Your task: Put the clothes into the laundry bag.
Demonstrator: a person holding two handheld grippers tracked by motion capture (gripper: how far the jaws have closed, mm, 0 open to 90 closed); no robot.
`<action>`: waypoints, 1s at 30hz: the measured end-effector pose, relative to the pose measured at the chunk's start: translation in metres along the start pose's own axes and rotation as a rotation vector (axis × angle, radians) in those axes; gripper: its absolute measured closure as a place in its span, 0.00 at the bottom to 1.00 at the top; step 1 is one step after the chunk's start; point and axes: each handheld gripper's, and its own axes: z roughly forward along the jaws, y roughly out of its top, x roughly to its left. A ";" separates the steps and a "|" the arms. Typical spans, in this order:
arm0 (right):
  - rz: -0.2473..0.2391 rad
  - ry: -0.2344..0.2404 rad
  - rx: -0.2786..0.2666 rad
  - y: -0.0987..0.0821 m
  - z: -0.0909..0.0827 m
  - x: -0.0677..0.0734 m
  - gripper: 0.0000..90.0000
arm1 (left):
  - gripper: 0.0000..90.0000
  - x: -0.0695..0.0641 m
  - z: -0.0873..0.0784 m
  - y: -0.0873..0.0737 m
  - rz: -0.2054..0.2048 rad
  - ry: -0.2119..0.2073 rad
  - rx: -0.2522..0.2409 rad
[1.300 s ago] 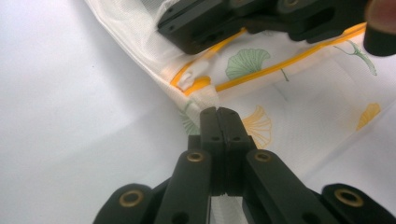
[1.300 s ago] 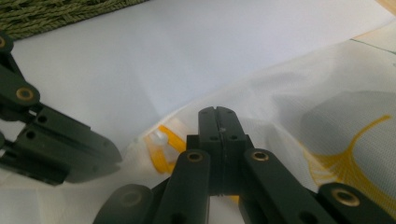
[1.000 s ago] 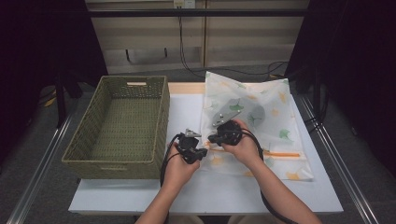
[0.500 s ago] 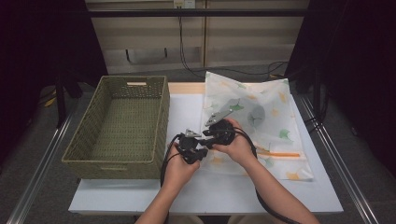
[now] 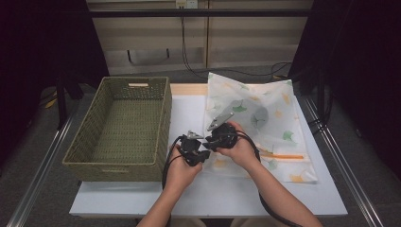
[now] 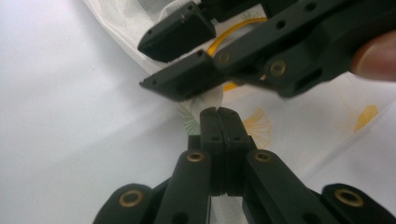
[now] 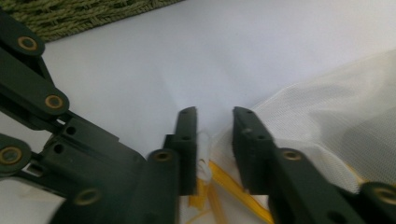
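Observation:
A white mesh bag (image 5: 265,118) printed with ginkgo leaves lies flat on the right half of the white table (image 5: 189,109); its orange zipper (image 5: 283,156) runs along the near edge. My left gripper (image 5: 202,154) (image 6: 218,114) is shut on the bag's near left corner, with fabric bunched at its tips. My right gripper (image 5: 209,144) (image 7: 215,135) meets it tip to tip at that corner. Its jaws have just been closing and stand a little apart, with a small white tab and the orange zipper (image 7: 212,186) in the gap.
A green woven basket (image 5: 123,123) with nothing in it stands at the table's left, close beside my left hand. Metal rails run along both sides of the table. Cables trail from both grippers toward the near edge.
My right gripper has shifted left to the bag's corner, up against the left gripper. The left gripper has kept its place and stayed shut.

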 end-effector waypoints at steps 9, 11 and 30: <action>0.054 0.011 -0.043 -0.002 -0.009 -0.002 0.97 | 1.00 -0.001 0.001 0.000 0.005 -0.001 0.009; 0.070 0.007 -0.055 -0.003 -0.010 -0.002 0.97 | 1.00 0.000 0.001 0.000 0.002 -0.003 0.004; 0.147 0.018 -0.118 -0.012 -0.023 -0.004 0.96 | 1.00 0.005 0.000 0.001 0.000 0.001 0.014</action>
